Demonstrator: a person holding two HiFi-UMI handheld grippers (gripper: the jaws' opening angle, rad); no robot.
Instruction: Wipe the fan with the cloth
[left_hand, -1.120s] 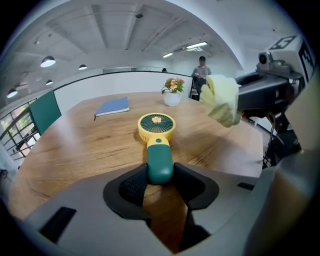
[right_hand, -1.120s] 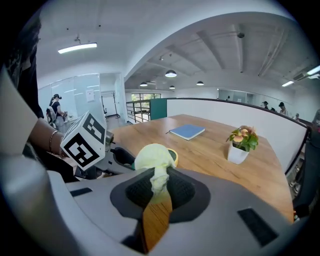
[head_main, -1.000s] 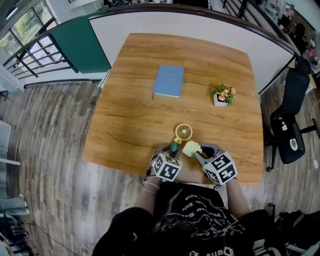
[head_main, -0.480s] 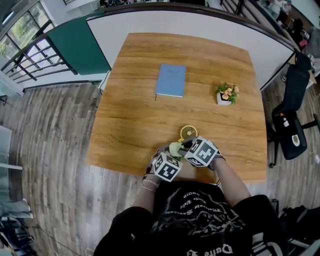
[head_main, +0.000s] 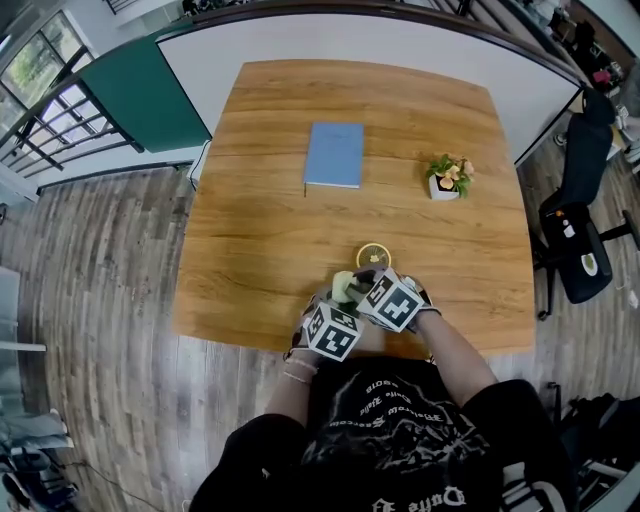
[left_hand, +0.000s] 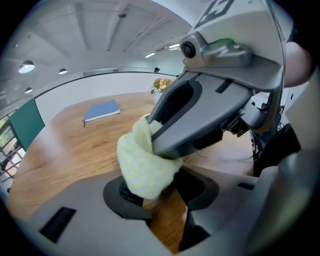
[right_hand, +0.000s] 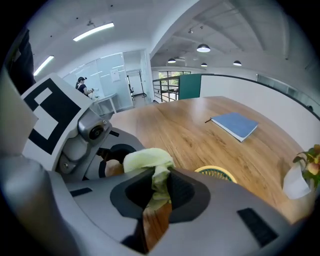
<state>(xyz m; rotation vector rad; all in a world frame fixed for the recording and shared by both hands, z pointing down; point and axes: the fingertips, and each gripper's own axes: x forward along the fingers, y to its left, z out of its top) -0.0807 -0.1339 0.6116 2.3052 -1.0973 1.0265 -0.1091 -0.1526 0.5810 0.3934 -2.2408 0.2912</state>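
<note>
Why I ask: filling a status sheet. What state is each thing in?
Right claw: shut on cloth.
Cloth: bunched, pinched at one end.
Left claw: jaws apart, tips covered by cloth.
Fan: grille facing up, handle hidden.
Notebook: closed, flat.
Potted plant: upright.

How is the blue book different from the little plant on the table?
The book is blue, while the plant is green with small orange flowers. The book lies flat, but the plant stands up in a white pot. The book covers more of the table than the plant does. Both sit on the far part of the wooden table, the plant further right, and nothing touches either one.
</note>
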